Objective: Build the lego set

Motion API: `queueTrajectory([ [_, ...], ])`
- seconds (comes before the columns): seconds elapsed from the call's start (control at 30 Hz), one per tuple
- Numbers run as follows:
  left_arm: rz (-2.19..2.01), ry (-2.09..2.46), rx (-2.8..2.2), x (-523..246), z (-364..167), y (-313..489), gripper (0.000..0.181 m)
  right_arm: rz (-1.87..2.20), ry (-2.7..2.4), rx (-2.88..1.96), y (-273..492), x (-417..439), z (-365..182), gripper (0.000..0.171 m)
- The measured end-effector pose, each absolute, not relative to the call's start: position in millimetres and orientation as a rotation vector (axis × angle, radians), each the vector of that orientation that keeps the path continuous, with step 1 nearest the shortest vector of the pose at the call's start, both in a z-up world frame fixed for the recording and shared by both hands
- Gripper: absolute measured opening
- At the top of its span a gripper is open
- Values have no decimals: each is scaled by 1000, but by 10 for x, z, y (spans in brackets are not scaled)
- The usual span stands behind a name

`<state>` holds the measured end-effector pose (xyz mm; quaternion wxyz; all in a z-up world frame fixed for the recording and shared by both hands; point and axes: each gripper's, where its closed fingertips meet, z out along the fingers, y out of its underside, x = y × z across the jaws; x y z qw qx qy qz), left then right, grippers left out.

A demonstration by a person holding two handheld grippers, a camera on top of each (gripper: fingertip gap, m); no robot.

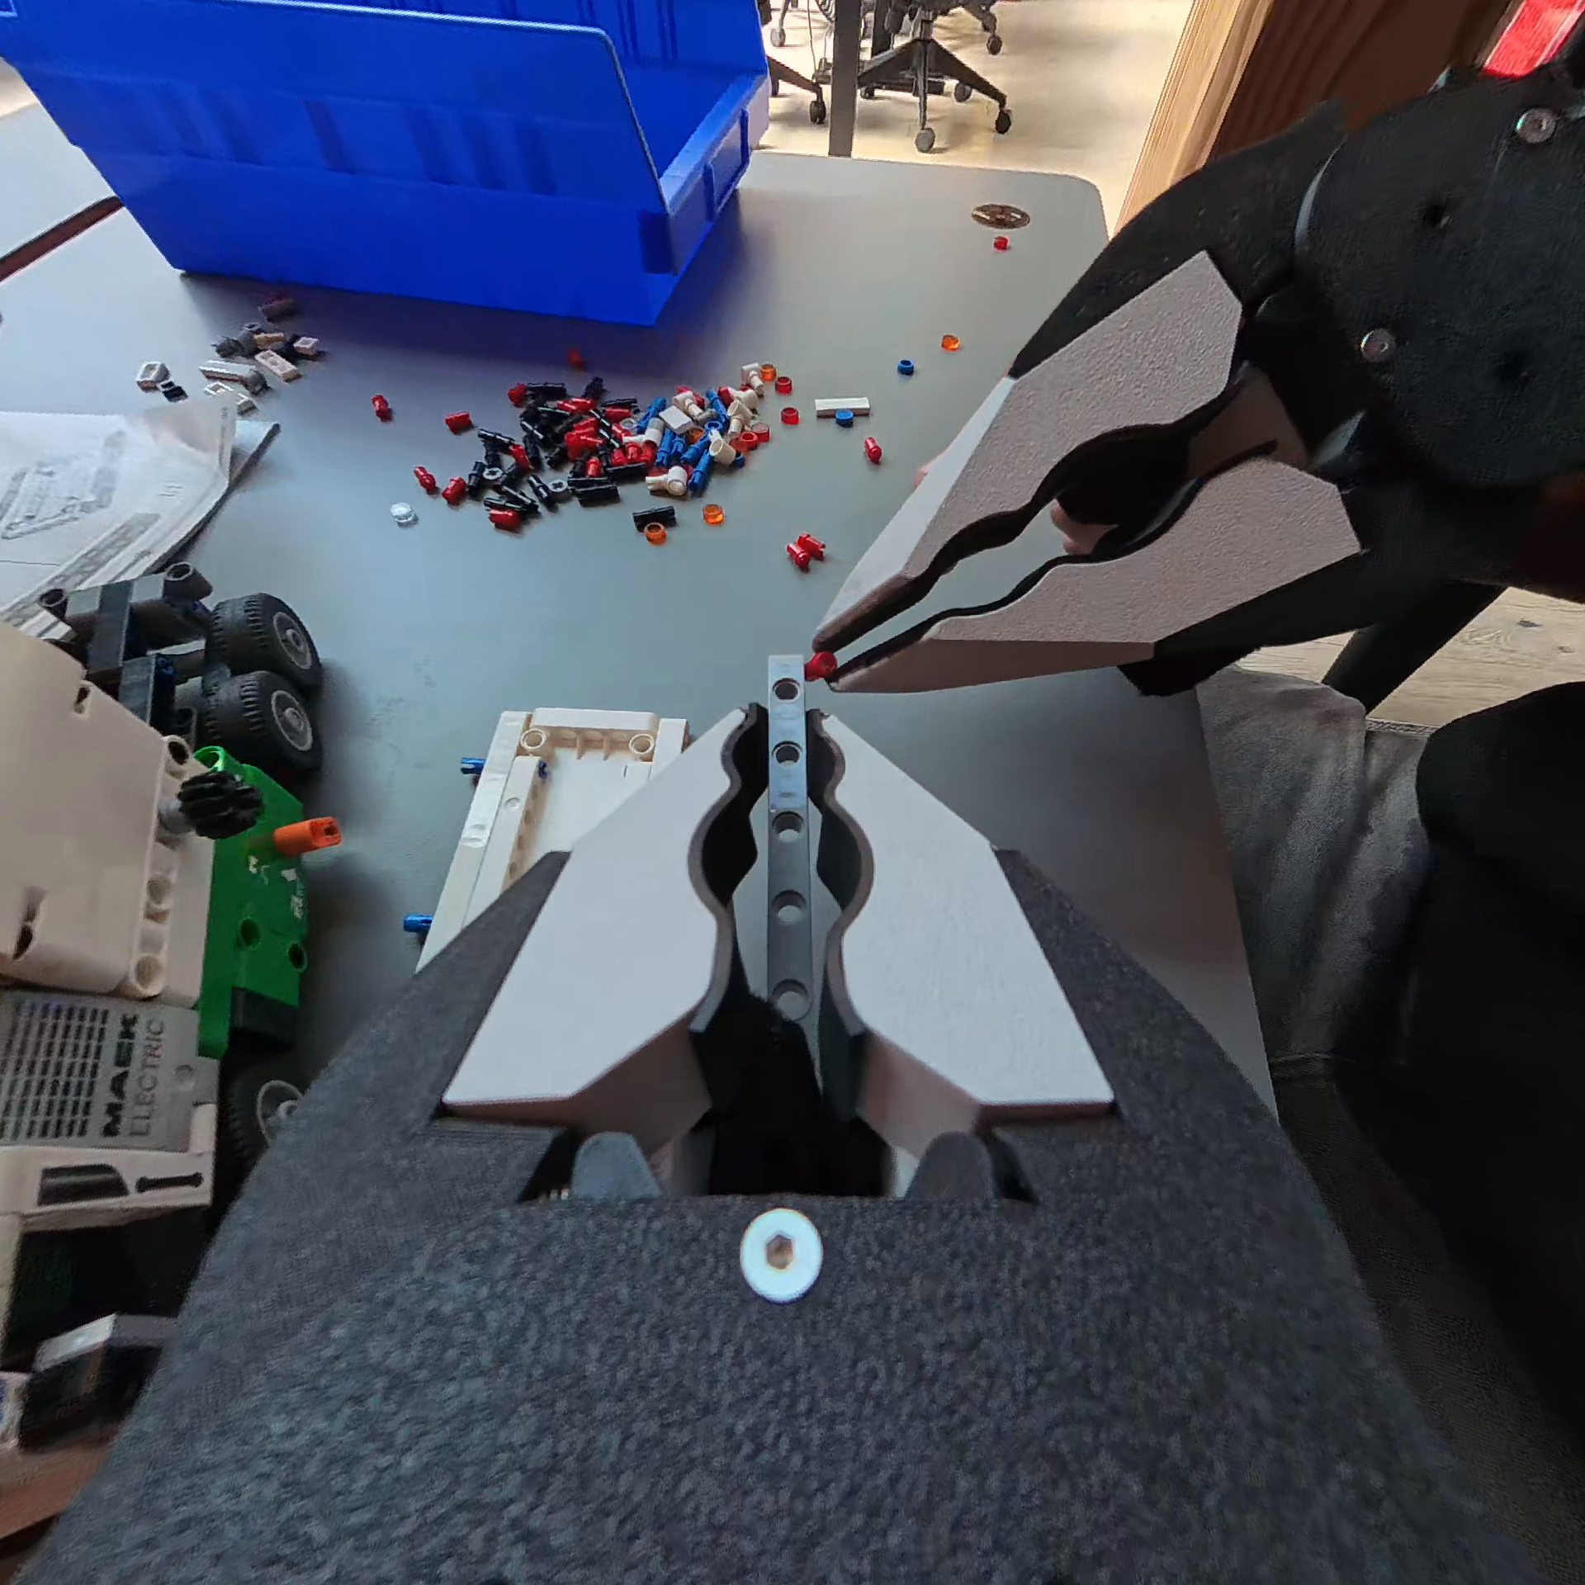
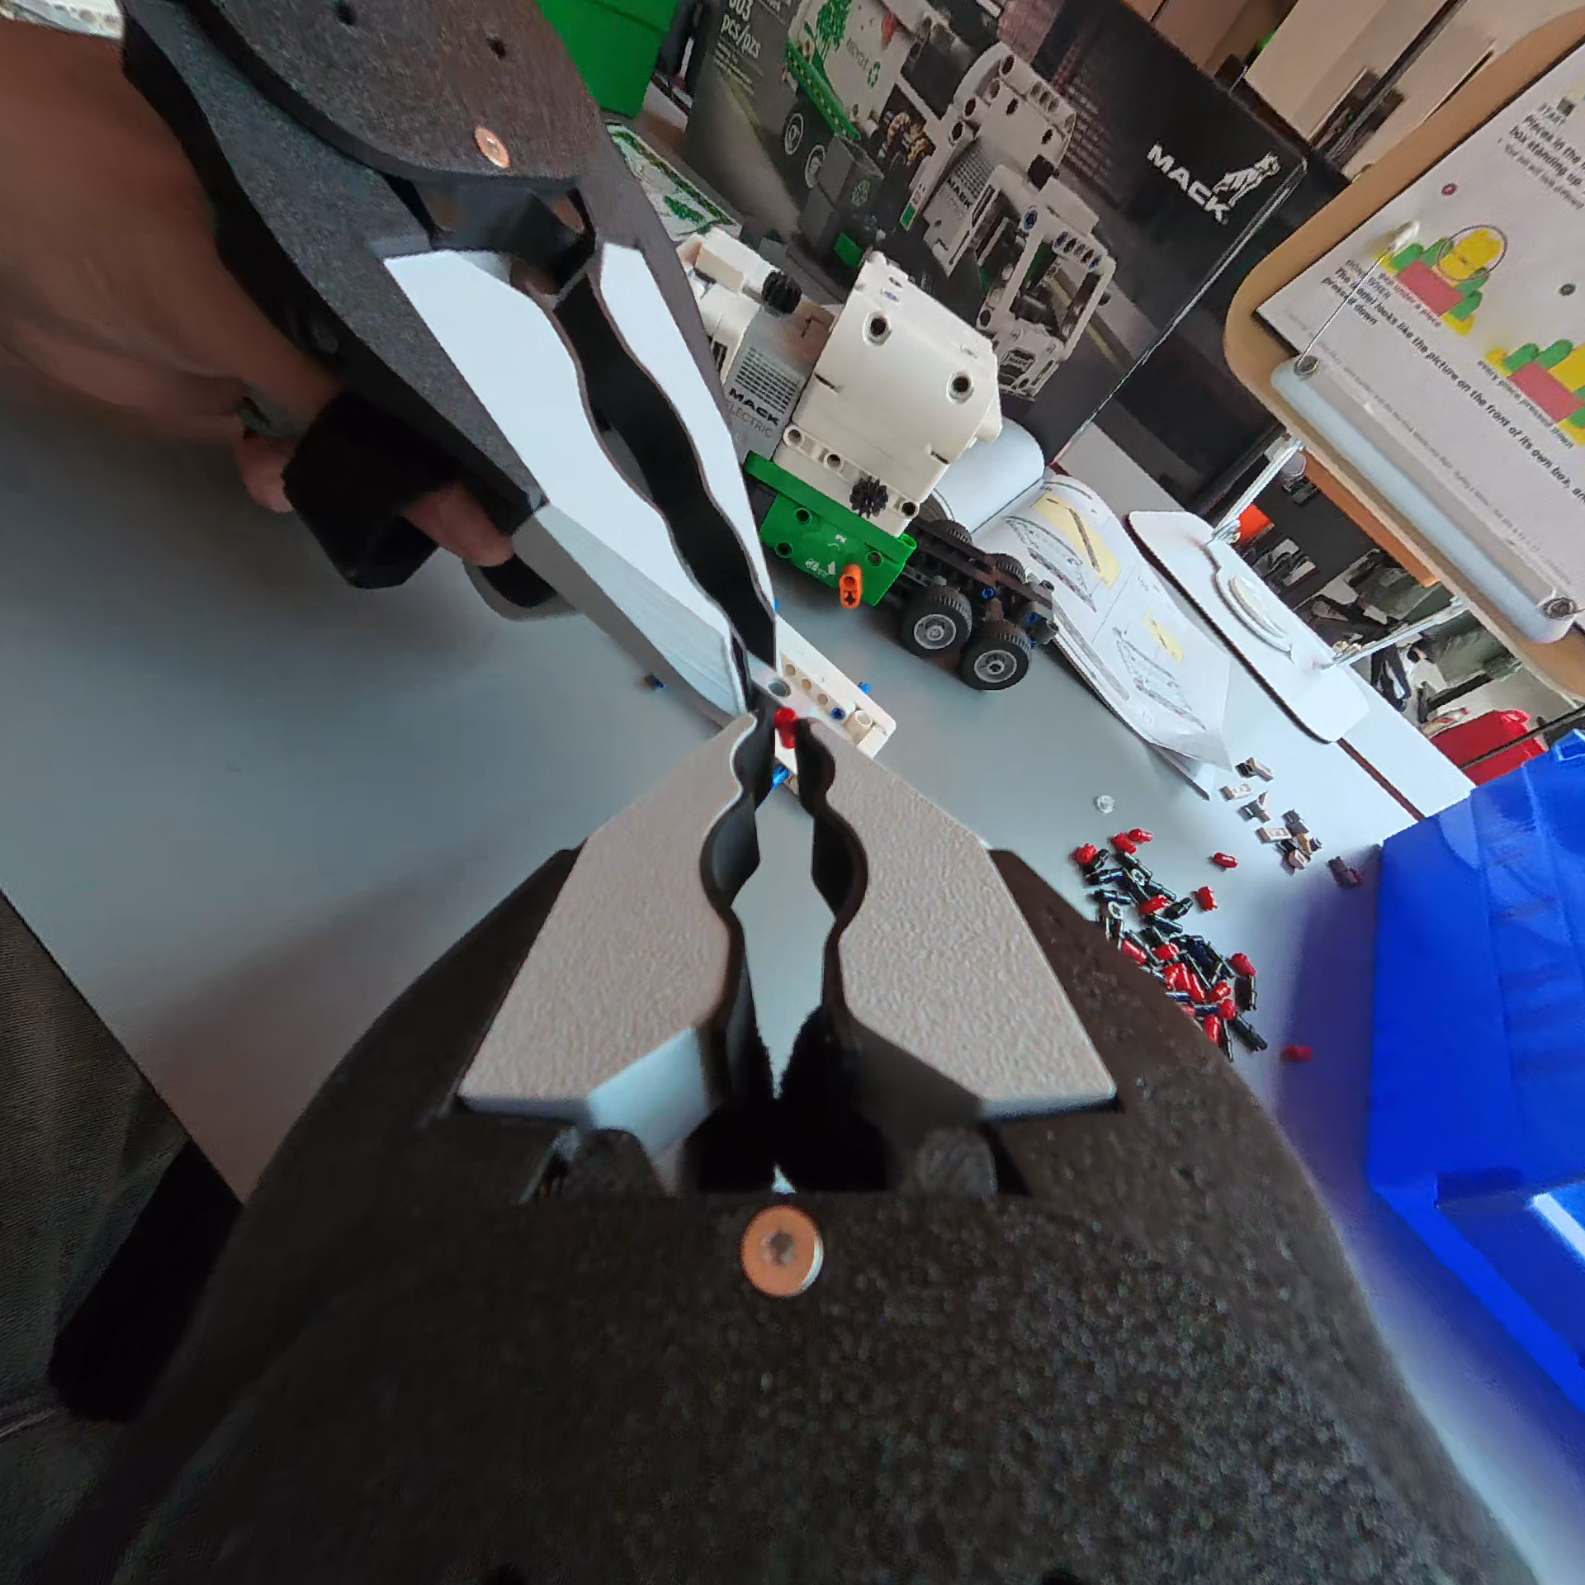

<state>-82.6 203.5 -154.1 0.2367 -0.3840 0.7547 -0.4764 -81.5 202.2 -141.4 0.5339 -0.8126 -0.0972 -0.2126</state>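
Table: you work at a dark grey top [image 1: 900, 283] with a rounded corner.
Floor: pale wood [image 1: 1072, 77].
Chairs: black office chairs [image 1: 931, 60] on castors beyond you.
Light: bright daylight.

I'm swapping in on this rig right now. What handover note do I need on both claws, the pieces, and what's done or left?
Left claw: shut on the dark holed beam, held above the table.
Right claw: shut on a red pin, its tip at the beam's end hole.
Done: the truck is partly built and stands to the left; a white panel lies by it.
Left: seat the pin; loose pins remain piled near the blue bin.
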Motion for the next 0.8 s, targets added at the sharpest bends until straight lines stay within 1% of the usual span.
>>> queueTrajectory([
  [0.23,-1422,2043,-1143,-814,-1488,2077,6,-462,-183,-1950,1973,-780,-1385,3],
  [0.43,-1381,2142,-1071,-883,-1571,1958,7,-235,-121,-1876,2001,-847,-1250,3],
  [0.6,-1414,2126,-1078,-880,-1537,1963,6,-245,-155,-1913,2039,-902,-1368,3],
  [0.8,-1373,2129,-1045,-882,-1550,1954,7,-188,-130,-1922,2029,-897,-1375,3],
])
